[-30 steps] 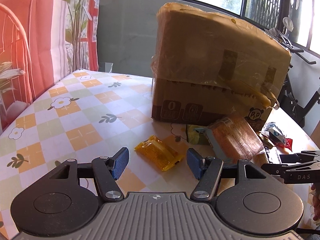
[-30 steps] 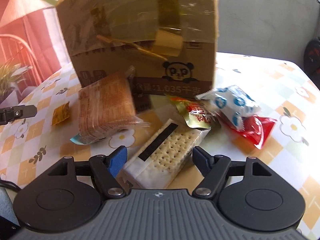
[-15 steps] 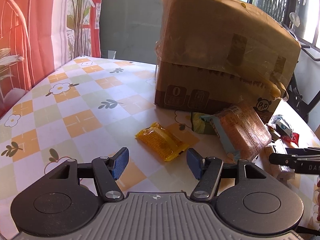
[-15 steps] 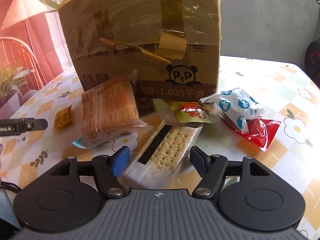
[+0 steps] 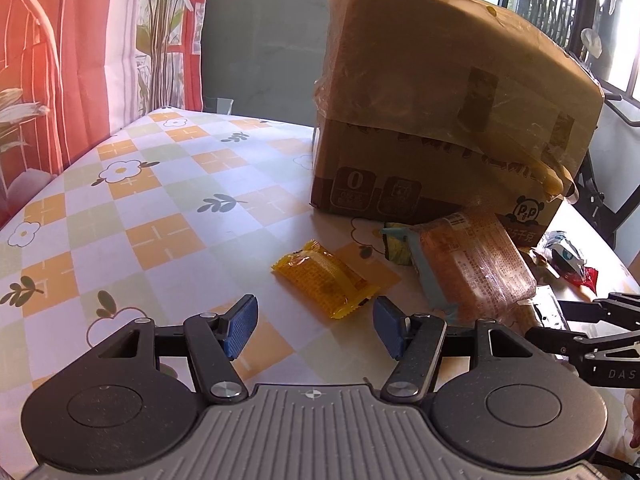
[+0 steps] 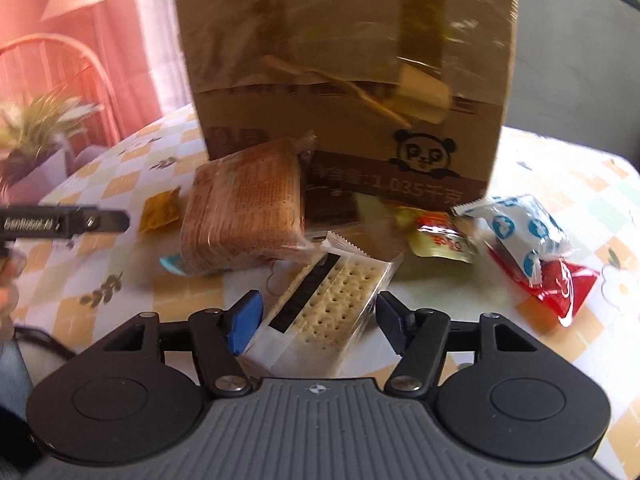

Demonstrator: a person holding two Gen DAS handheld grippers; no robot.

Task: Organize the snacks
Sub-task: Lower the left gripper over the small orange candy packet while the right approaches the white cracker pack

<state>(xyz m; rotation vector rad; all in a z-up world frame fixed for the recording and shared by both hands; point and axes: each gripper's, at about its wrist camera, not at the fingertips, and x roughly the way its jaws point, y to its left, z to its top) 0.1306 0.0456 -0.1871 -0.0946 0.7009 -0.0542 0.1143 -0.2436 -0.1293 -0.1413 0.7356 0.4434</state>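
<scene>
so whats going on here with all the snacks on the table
A person holds a two-finger gripper in each hand over a flower-patterned tablecloth strewn with snacks in front of a big taped cardboard box. The left gripper is open, just short of a small yellow foil packet. The right gripper is open around a clear-wrapped pack of pale crackers, not yet closed. Nothing is lifted.

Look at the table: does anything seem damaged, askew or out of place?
The box looks battered: its tape has peeled and curls loose off the front. Snacks lie in a loose heap at its base, and the biscuit pack leans tilted against it.
</scene>
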